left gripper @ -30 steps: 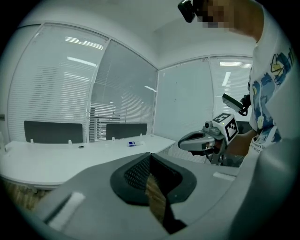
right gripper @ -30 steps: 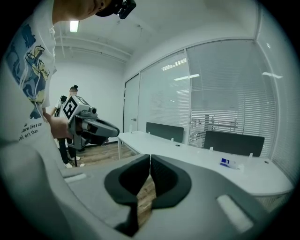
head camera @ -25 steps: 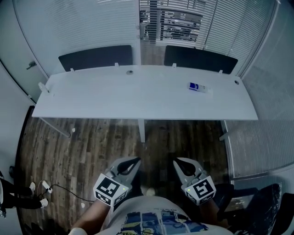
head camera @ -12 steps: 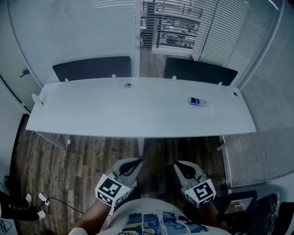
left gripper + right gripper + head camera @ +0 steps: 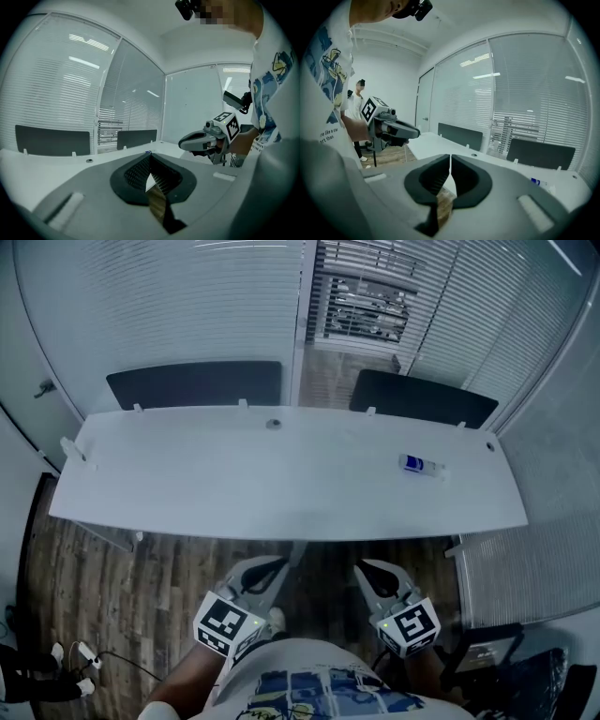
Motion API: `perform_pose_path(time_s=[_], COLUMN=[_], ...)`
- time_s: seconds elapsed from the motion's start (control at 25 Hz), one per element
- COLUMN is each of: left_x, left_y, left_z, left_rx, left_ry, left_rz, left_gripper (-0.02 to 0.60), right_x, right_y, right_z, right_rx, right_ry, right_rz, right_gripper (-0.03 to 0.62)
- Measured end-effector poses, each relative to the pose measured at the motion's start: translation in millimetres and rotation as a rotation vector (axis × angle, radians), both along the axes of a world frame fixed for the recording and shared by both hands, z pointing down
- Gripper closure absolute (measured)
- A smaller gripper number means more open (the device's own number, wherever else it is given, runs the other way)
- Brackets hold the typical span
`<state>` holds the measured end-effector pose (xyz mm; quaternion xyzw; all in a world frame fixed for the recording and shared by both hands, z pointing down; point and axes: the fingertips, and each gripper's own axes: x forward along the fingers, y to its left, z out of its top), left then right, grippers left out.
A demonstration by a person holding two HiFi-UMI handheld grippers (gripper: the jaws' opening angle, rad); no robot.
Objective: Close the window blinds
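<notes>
Close in, the person holds both grippers low against the shirt (image 5: 309,685), over the wood floor (image 5: 141,568). The left gripper (image 5: 267,571) has its jaws pressed together with nothing between them, and the right gripper (image 5: 373,576) is the same: tips meeting, empty. Just ahead of them runs a long white desk (image 5: 234,474), bare but for 1 small blue-and-white packet (image 5: 419,465) towards its right end. Behind the desk stand 2 dark panels (image 5: 195,383), and beyond those, along the glass wall, hang the blinds (image 5: 159,296). The wide stretches on the left and right look flat and pale, their slats turned shut as far as I can judge. The narrow stretch (image 5: 366,306) between them is different: its slats stand open and the room beyond shows through the gaps. So I'd say the job isn't finished; at least that 1 stretch is left to shut. The grippers are well apart from the blinds, with the desk between. I can't make out a wand or cord.
</notes>
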<state>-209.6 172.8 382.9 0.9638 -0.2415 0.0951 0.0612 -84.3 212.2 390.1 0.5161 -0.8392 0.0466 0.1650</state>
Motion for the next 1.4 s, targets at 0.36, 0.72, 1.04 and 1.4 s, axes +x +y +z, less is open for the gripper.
perform_pose_path(time_s=[0.36,0.72,1.04,1.4], left_x=[-26.2,-29.7,-5.6,12.0], left_y=[-43.9,-78.7,-123.1,-148.5], left_z=[5.1,4.5,3.3,3.2], left_rx=[0.003,0.017,0.023,0.047], left_ry=[0.023,0.025,0.014,-0.003], left_rz=[-0.002,-0.009,-0.023,-0.028], left_gripper=[0.575,0.577,0.575,0.575], right_x=[-25.1,-31.2,-10.5,5.4], right_y=[-43.0,-79.4,-128.1,-150.3], right_z=[0.5,-0.2,2.3,3.6], right_rx=[-0.012,-0.005,-0.001,0.008], right_ry=[0.029,0.031,0.022,0.029], right_rz=[0.006,-0.003,-0.031,-0.028], right_gripper=[0.585,0.582,0.582,0.582])
